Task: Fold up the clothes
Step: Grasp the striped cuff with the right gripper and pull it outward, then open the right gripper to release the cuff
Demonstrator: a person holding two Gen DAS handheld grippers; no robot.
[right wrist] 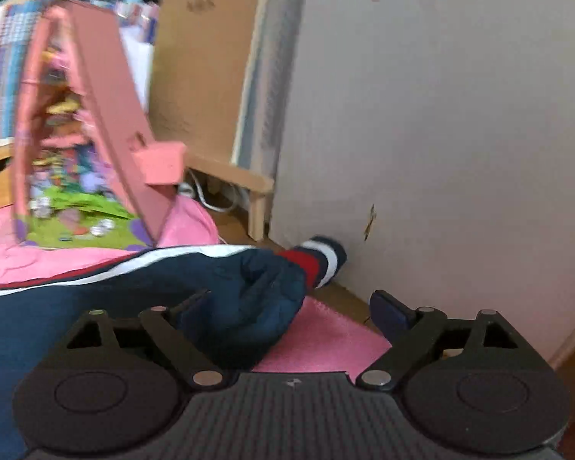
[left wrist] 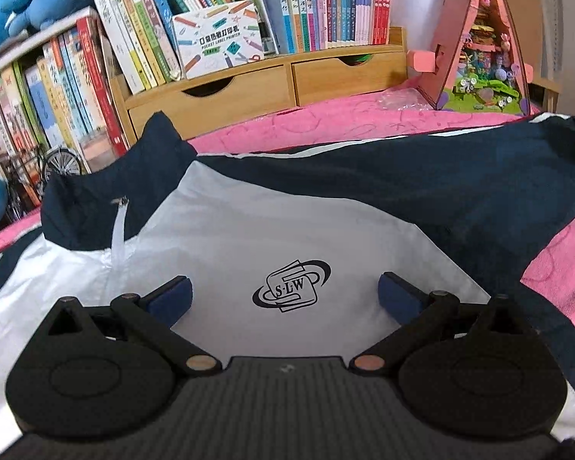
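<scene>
Left wrist view: the left gripper [left wrist: 285, 294] hovers with its fingers [left wrist: 170, 297] spread wide and holding nothing, above the white chest panel of a navy-and-white jacket [left wrist: 249, 230]; a printed emblem [left wrist: 291, 285] lies between the fingers; the jacket is spread flat on a pink cloth [left wrist: 326, 119] covering the table; its navy collar [left wrist: 107, 199] and white zipper [left wrist: 118, 237] lie toward the left; a wooden drawer unit [left wrist: 249, 92] with books [left wrist: 172, 30] stands along the far edge; a pink model house [left wrist: 479, 42] stands at the far right corner.

Right wrist view: the right gripper [right wrist: 287, 306] has its fingers [right wrist: 389, 312] apart, empty, over the jacket's navy sleeve [right wrist: 249, 287]; the striped cuff [right wrist: 320, 262] reaches the table's right edge, near a pale wall [right wrist: 441, 115]; the view is blurred.
</scene>
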